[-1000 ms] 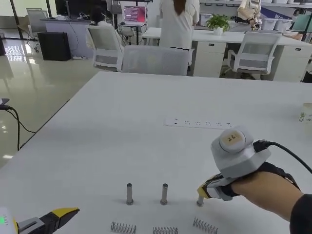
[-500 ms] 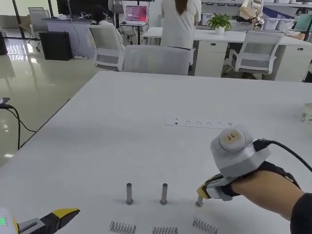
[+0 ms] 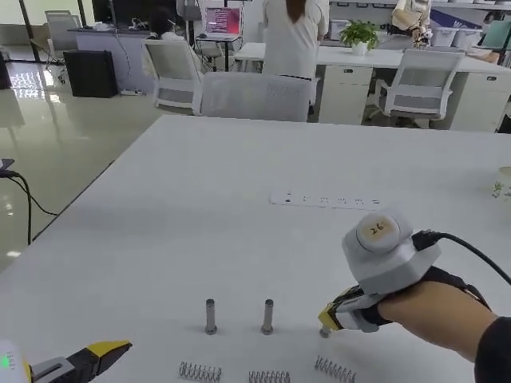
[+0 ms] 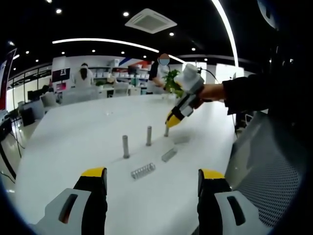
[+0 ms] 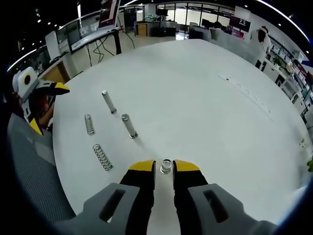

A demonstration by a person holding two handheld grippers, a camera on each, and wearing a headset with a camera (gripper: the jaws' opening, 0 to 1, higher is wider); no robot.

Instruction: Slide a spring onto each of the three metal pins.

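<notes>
Jaws of right gripper (image 5: 165, 168) pinch 1 smooth cylindrical metal pin (image 5: 166, 165); left gripper (image 4: 152, 174) spread wide; 3 coiled springs (image 3: 269, 376) lie flat.

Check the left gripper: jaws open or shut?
Open. The yellow-tipped left gripper shows a wide gap between its jaws, with nothing held between them.

Open-plan office: desks (image 3: 375, 60), swivel chairs (image 3: 415, 84), monitor (image 3: 221, 21).

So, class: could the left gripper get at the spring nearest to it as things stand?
Probably yes: the left gripper is open, bare table lies between it and that spring, and the right gripper is away at the far pin.
</notes>
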